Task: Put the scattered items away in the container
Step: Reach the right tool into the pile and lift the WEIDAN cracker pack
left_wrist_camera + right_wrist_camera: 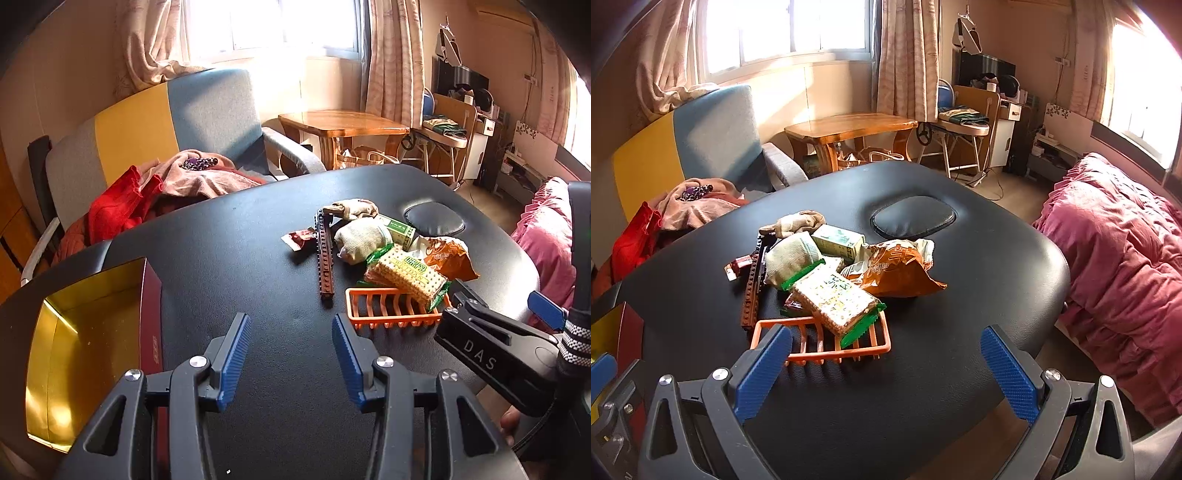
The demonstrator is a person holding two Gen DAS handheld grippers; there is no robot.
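A pile of items lies mid-table: an orange rack (391,309) (827,341), a cracker pack (406,278) (836,299), an orange snack bag (447,254) (897,269), a rolled sock (362,240) (790,256), a green box (399,227) (840,240), a long brown brick strip (325,254) (751,295), a small red wrapper (299,238) and a beige glove (352,208) (798,221). The gold-lined red box (85,354) stands at the left edge. My left gripper (290,354) hovers open and holds nothing, short of the pile. My right gripper (886,373) is open just before the rack.
The black padded table (240,236) (979,266) has a round cushion insert (434,219) (914,216) behind the pile. An armchair with clothes (147,147) stands far left, a wooden side table (343,125) behind, pink bedding (1119,258) on the right.
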